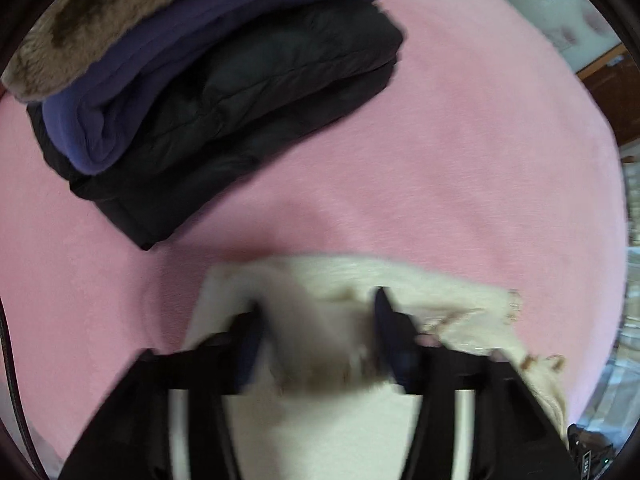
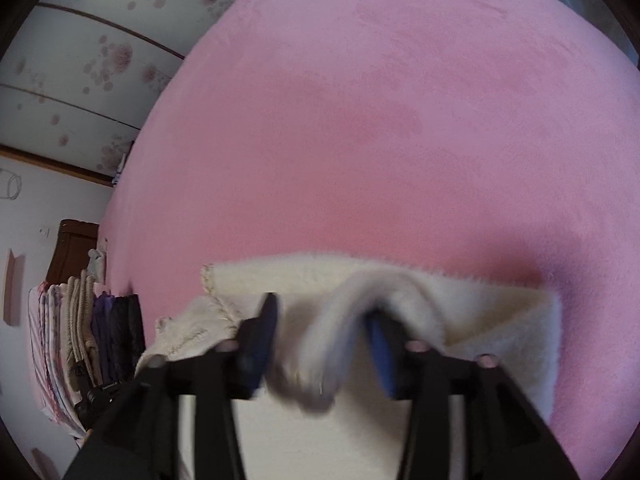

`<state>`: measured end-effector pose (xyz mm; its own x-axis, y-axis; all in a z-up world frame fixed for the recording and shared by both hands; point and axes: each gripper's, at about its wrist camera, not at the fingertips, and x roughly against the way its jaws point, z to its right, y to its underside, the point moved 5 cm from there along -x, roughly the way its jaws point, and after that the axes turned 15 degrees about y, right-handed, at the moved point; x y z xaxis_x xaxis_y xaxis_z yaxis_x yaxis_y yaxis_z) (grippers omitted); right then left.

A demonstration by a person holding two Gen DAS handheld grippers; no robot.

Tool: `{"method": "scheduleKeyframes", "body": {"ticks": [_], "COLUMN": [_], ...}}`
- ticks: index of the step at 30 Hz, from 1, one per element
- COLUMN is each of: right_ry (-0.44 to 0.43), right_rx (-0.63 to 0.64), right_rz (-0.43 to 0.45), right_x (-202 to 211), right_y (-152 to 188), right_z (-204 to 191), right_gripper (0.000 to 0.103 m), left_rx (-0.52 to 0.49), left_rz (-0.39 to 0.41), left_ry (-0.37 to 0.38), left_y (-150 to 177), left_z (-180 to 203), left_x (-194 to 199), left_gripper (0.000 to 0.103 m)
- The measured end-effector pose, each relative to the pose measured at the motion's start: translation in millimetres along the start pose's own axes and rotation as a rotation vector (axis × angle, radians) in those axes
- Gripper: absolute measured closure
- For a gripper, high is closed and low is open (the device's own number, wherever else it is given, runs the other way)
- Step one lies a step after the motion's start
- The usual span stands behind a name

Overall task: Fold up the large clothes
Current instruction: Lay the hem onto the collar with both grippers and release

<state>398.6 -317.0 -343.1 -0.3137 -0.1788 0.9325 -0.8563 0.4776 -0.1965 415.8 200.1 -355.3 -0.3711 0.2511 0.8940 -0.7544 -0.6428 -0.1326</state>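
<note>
Two grippers point down at one cream fleece garment [image 1: 332,284] that lies on the pink bed [image 1: 460,152]. The garment is thick and fluffy, off-white, with a fuzzy edge just ahead of both grippers and a knitted or crocheted trim on one side. In the right wrist view this trim shows at the left of the fingers, and the far edge of the garment [image 2: 500,300] runs straight across the bed like a finished fold. We can read no brand, label or writing on it; both pictures are blurred near the fingers.

The left gripper [image 1: 318,340] has its fingers apart, and cream cloth lies loose between them. We do not see the blue pads pressing on it. The right gripper [image 2: 324,336] stands apart too; a raised hump of the fleece sits between its fingers and drapes over the right finger [image 2: 382,354], but the pads do not clamp it.

Far ahead and to the left of the left gripper there is a stack of folded clothes [image 1: 200,92]: a black padded jacket at the bottom, a purple garment on it, and a brown furry piece on top. Behind the bed, to the left of the right gripper, we see a wardrobe door with flower print [image 2: 92,72].
</note>
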Motion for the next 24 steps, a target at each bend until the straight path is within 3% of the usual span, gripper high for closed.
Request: {"method": "scheduleKeyframes", "body": {"ticks": [2, 6, 9, 12, 13, 14, 15, 16, 21, 24], "right_ry": [0.003, -0.022, 0.032, 0.108, 0.126, 0.137, 0.138, 0.137, 0.121, 0.188], "right_rx": [0.032, 0.087, 0.165, 0.279, 0.309, 0.341, 0.368, 0.387, 0.431, 0.424], "right_rz": [0.057, 0.121, 0.197, 0.254, 0.258, 0.252, 0.231, 0.209, 0.172, 0.149], "right_x": [16, 46, 62, 65, 61, 55, 47, 38, 1, -26], "right_y": [-5, -16, -20, -15, -13, -9, -5, -1, 12, 9], "right_z": [-4, -9, -11, -20, -21, -25, -31, -37, -57, -55], "right_gripper": [0.035, 0.035, 0.035, 0.035, 0.043, 0.052, 0.073, 0.082, 0.091, 0.092], "left_rx": [-0.069, -0.329, -0.556, -0.703, -0.733, -0.752, -0.762, -0.766, -0.726, -0.698], "left_rz": [0.077, 0.161, 0.241, 0.287, 0.282, 0.266, 0.251, 0.231, 0.163, 0.122], "left_ry": [-0.027, -0.088, -0.191, -0.281, -0.300, -0.315, -0.325, -0.331, -0.331, -0.347], "left_y": [-5, -1, 13, 28, 33, 37, 43, 48, 45, 38], "left_z": [17, 61, 87, 101, 100, 101, 101, 99, 82, 72], "left_x": [11, 31, 41, 34, 27, 18, 10, 2, -38, -58], "left_gripper": [0.029, 0.028, 0.027, 0.027, 0.027, 0.027, 0.027, 0.027, 0.027, 0.023]}}
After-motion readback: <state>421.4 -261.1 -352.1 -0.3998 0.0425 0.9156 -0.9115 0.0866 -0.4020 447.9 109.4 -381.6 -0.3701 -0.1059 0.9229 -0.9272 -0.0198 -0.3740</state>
